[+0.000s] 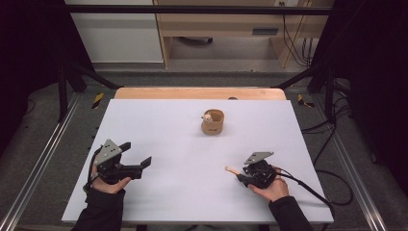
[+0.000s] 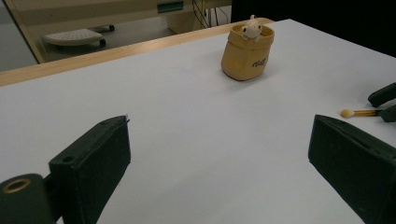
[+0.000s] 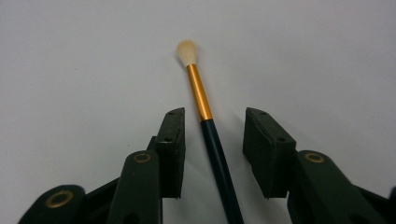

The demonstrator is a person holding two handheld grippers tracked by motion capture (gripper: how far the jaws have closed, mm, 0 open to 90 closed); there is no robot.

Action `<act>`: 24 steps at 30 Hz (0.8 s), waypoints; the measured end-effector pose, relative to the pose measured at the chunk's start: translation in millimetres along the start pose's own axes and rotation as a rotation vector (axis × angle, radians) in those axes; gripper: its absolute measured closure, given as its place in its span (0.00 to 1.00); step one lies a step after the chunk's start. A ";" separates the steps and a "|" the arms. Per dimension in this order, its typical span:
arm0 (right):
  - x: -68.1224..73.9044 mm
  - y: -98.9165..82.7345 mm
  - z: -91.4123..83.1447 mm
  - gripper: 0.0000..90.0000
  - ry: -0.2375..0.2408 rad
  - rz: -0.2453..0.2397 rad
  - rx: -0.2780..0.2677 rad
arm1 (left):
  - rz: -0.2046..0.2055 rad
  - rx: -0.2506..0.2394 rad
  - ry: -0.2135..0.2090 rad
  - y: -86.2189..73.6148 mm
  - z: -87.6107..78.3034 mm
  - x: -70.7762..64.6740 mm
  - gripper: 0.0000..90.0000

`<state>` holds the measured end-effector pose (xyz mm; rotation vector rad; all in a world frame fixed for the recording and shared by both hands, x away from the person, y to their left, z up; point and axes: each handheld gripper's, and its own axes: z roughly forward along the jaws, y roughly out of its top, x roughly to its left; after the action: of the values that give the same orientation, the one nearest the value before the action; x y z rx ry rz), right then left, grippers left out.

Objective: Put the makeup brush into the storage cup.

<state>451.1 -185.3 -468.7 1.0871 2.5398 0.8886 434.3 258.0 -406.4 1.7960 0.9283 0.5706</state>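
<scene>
Right gripper view: brush [image 3: 205, 121] lies flat on the white table [image 3: 70, 56], dark handle running down between the two jaws, gold ferrule and pale bristle tip sticking out past them. Pads stand on either side of the handle with a visible gap on both sides, so the tongs are not clamping it; the handle sits nearer one pad than the other. Right gripper [image 3: 212, 140] is partly open around the brush, no contact that I can see.

High view: right gripper [image 1: 240, 175] sits low at the near right of the table, held in the person's right hand [image 1: 269, 187], brush [image 1: 232, 169] tip poking out toward the middle of the table. Left gripper [image 1: 137, 156] is at the near left, held in the left hand [image 1: 108, 185], jaws spread wide, nothing between them. The two grippers are well apart.

Tan fabric pouch [image 1: 212, 121] stands upright toward the far centre of the table, with a small white plush figure [image 1: 207, 116] peeking over its rim. It's well apart from both grippers.

Left gripper view: left gripper [image 2: 219, 154] jaws wide open over bare table, pouch [image 2: 247, 51] ahead near the far edge, and the brush [image 2: 357, 112] tip at the right edge beside the other gripper's jaws.
</scene>
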 end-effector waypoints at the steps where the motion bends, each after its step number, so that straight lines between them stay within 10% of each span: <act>1: -0.1 0.0 0.1 0.67 0.000 -0.002 0.001 | 0.000 0.001 -0.001 0.0 0.1 0.0 0.06; 24: -3.2 -0.1 -2.4 0.91 -0.012 -0.009 0.023 | 0.001 0.005 -0.003 -0.1 0.5 -0.2 0.06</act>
<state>452.2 -188.7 -467.0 1.0830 2.5493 0.8500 434.5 257.6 -406.7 1.8016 0.9278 0.5660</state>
